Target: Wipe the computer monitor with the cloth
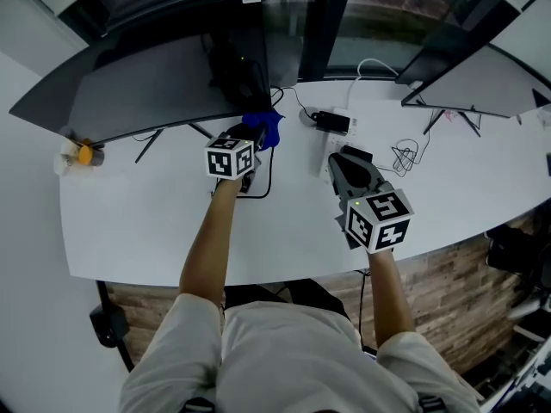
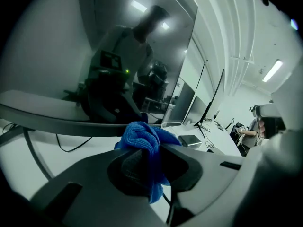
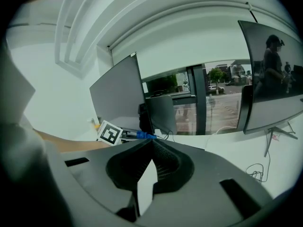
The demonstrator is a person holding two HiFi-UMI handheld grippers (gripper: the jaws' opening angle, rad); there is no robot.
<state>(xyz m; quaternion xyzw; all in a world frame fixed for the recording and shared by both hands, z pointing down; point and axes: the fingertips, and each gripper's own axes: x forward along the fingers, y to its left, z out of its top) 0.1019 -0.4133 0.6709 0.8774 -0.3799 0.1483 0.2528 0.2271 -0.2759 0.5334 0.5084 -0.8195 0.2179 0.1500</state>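
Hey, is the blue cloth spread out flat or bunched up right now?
Bunched up. The blue cloth is a crumpled wad pinched in the left gripper, folds bulging out near the monitor's lower edge.

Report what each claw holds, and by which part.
Left claw pinches the blue cloth by a bunched fold; right claw is shut, holding nothing.
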